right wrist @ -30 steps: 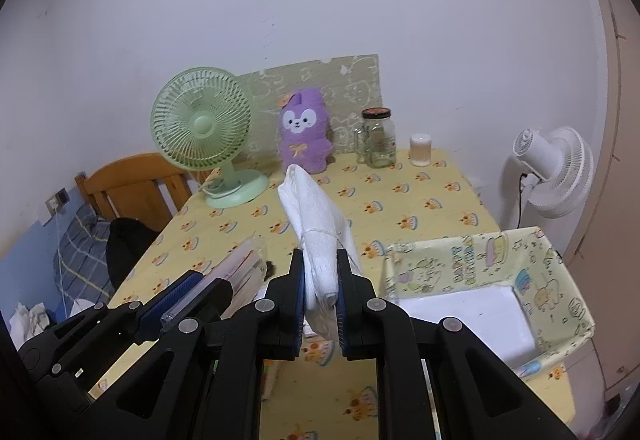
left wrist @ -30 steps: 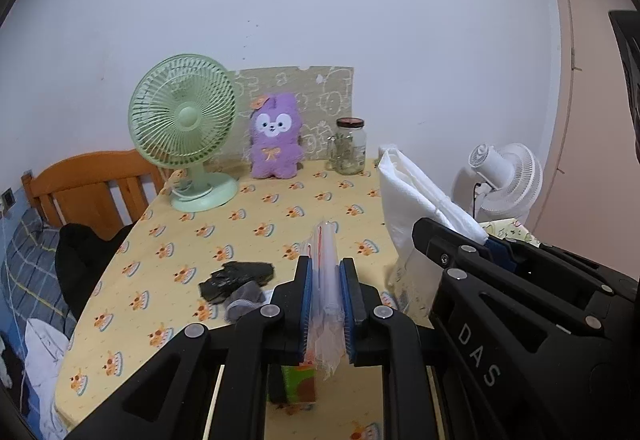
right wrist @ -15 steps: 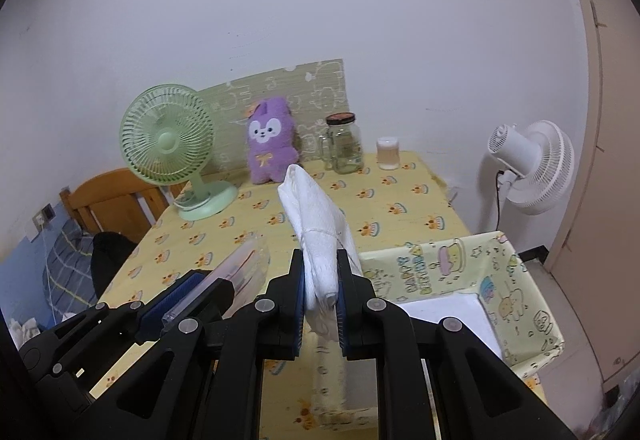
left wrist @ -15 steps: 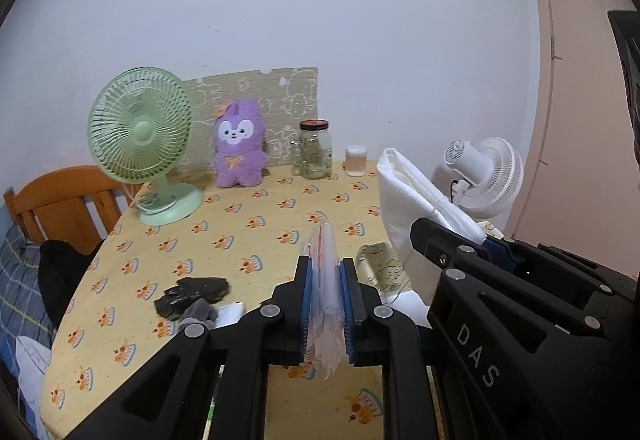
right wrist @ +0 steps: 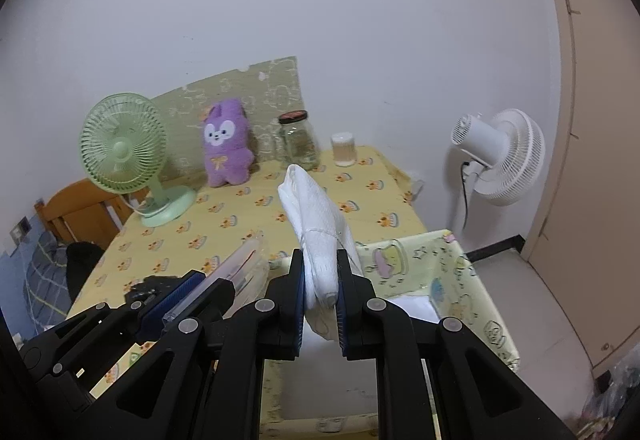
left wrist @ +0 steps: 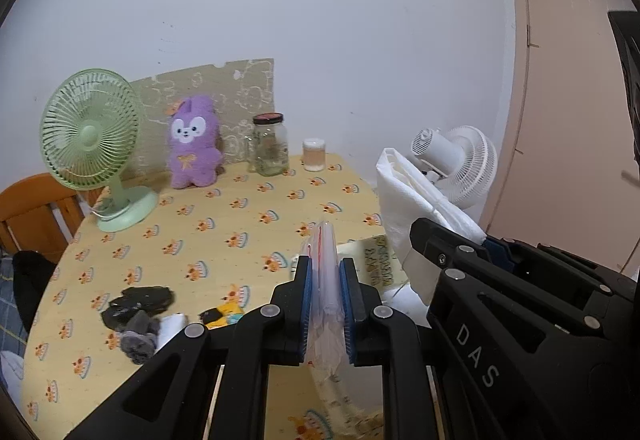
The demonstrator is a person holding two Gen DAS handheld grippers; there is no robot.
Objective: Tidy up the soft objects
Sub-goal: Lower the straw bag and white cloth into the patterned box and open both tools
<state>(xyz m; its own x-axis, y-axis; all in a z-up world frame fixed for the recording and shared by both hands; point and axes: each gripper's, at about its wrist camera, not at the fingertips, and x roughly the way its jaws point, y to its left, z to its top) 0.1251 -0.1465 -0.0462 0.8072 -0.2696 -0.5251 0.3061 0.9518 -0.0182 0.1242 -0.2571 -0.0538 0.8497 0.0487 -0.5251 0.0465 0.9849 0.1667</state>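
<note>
**Both claws loaded at the bench edge**

Left wrist view: left claw [left wrist: 325, 304] clenched on a clear zip bag [left wrist: 326, 260]; dark socks [left wrist: 138, 310] lie on the bench [left wrist: 240, 215].

Right wrist view: right claw [right wrist: 319, 292] grasps a white cloth bundle [right wrist: 320, 232] above a patterned fabric bin [right wrist: 460, 272], barely visible leftward.

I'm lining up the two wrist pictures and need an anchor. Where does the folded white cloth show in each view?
Left wrist view: the white cloth is at right of centre, held in the right claw, in front of the white fan.
Right wrist view: the cloth stands at centre, clamped in that claw.
Shared landmark: the purple plush at the wall, beside the green fan.
</note>
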